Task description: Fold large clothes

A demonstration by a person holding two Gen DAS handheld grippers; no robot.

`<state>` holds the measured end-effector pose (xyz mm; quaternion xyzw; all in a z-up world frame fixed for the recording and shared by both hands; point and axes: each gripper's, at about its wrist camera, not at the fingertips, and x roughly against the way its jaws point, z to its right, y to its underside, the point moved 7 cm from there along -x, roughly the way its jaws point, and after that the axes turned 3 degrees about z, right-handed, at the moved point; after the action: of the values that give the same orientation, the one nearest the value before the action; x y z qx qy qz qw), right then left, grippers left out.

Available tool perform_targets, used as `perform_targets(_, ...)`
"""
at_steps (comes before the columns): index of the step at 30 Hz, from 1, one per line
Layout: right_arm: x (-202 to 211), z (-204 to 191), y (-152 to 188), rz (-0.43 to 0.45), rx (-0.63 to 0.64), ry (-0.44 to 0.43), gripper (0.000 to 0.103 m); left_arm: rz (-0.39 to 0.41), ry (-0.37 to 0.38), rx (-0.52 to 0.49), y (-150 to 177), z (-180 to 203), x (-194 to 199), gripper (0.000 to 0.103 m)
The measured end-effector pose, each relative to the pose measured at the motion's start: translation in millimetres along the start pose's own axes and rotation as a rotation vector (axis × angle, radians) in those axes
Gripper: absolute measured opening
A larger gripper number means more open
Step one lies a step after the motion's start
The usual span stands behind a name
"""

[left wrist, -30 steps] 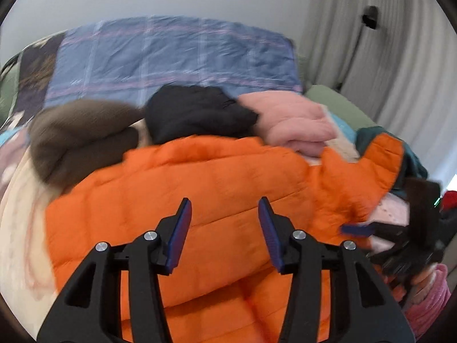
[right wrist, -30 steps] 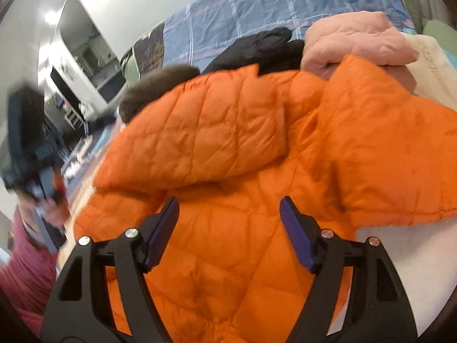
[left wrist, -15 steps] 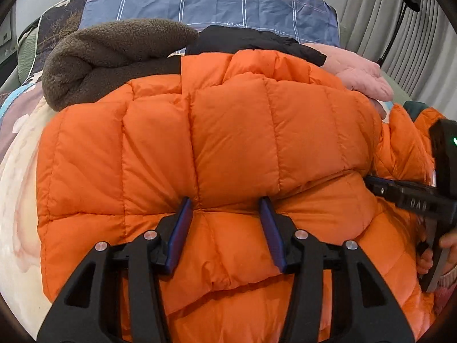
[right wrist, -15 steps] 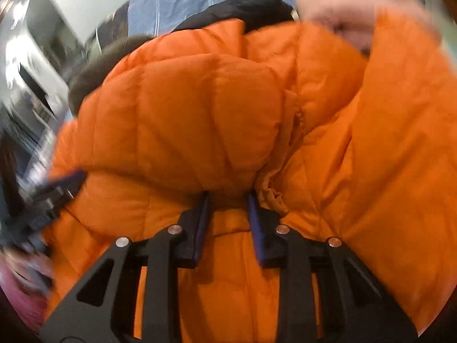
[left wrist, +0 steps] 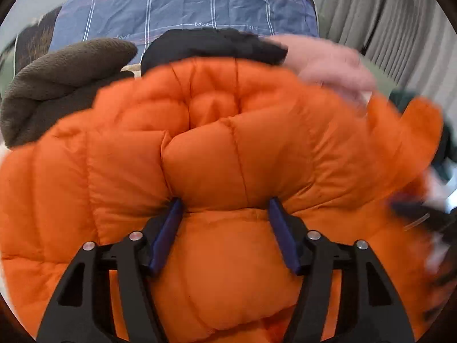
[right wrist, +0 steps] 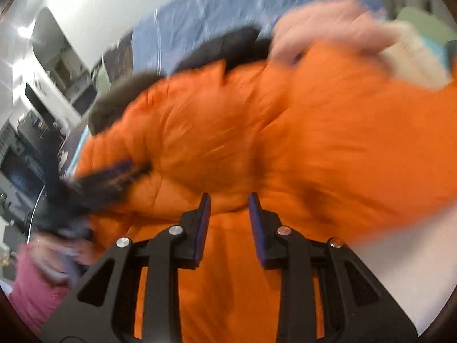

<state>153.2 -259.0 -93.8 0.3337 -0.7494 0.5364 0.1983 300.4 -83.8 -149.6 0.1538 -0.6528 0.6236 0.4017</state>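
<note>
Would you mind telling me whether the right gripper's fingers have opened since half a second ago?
Yes. The right gripper shows a wider gap between its fingers than before, though orange jacket fabric still sits between them.

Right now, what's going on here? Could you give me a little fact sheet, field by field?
garment: orange puffer jacket, bunched on the bed
left gripper: jaws apart, jacket fabric between them
right gripper: narrower gap, jacket fabric between the fingers; blurred, grip unclear
behind jacket: brown fleece, black garment, pink garment
backdrop: blue plaid bedding
</note>
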Motion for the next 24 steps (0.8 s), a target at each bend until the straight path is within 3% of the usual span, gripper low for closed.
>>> perform_targets(3,47,53,-21,0.124,-0.071,0.092,0.026,0.002,-0.007,-0.006,2,1,2,0.065)
perform_targets(5,79,117,-30,0.196,-0.2,0.264,0.045,0.009,-0.017,-0.014,4,1,3,0.066)
perform_targets(6,92,144,-29,0.226,-0.276,0.336,0.045,0.014,-0.02,-0.017,5,1,4,0.066)
perform_targets(9,113,207,-22,0.27,-0.475,0.402,0.051,0.028,-0.014,-0.017,6,1,5,0.068)
perform_targets(11,110,226,-19,0.271,-0.508,0.424,0.06,0.034,0.005,-0.012,6,2,5,0.072)
perform_targets(13,98,236,-21,0.26,-0.544,0.384,0.06,0.038,0.011,-0.01,5,4,3,0.072)
perform_targets(15,83,237,-26,0.261,-0.579,0.352,0.053,0.046,0.017,-0.006,6,3,5,0.073)
perform_targets(17,74,234,-33,0.264,-0.587,0.342,0.017,0.053,0.03,0.002,6,3,6,0.075)
perform_targets(18,71,228,-42,0.273,-0.589,0.33,0.012,0.055,0.037,0.007,6,3,6,0.075)
perform_targets(20,76,220,-60,0.307,-0.576,0.292,0.008,0.058,0.047,0.014,5,2,6,0.076)
perform_targets(23,77,158,-103,0.391,-0.486,0.17,0.006,0.063,0.059,0.02,6,3,7,0.077)
perform_targets(24,77,123,-118,0.42,-0.431,0.093,0.006,0.064,0.062,0.022,5,3,7,0.078)
